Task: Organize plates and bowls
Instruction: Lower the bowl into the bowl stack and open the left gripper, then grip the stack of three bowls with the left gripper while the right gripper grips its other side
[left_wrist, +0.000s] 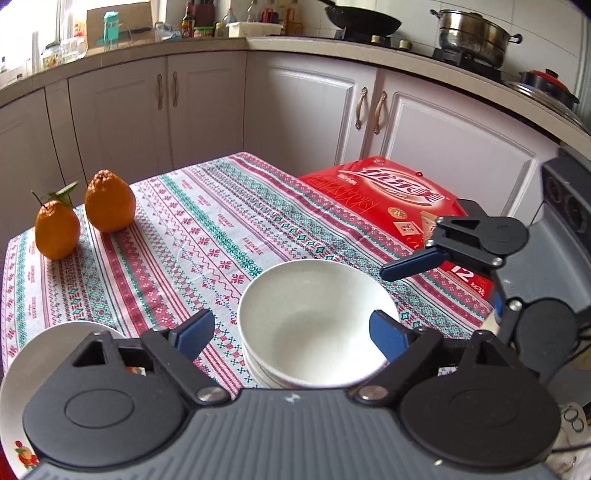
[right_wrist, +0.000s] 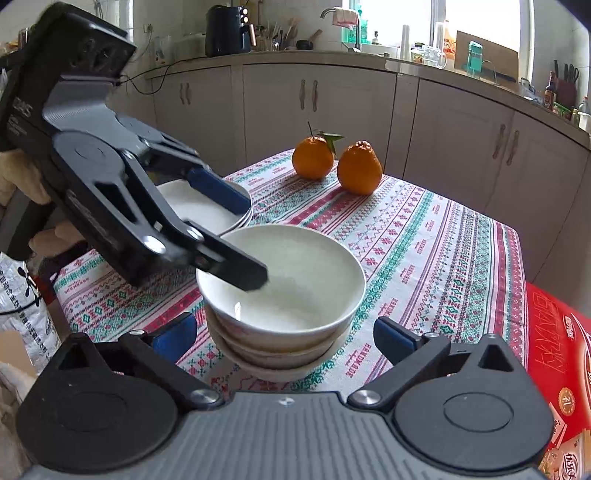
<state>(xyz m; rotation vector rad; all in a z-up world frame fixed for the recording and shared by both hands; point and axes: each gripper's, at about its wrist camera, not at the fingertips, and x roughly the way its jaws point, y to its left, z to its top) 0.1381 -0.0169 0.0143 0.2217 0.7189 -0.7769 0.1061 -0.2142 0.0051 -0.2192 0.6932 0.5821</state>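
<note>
Nearest the camera, the left gripper (left_wrist: 291, 334) stands spread, one finger over the rim of the stacked bowls (left_wrist: 314, 325), pinching nothing. Left of the bowls, near the counter (left_wrist: 221, 221) edge, sit the plates (right_wrist: 207, 210). At right, the right gripper (right_wrist: 284, 334) hangs spread. Judged step: bowl just nested; next, withdraw both clear.

Both the left hand-held gripper (left_wrist: 291, 332) and right hand-held gripper (right_wrist: 286, 338) angle downward, jaws spread apart.
</note>
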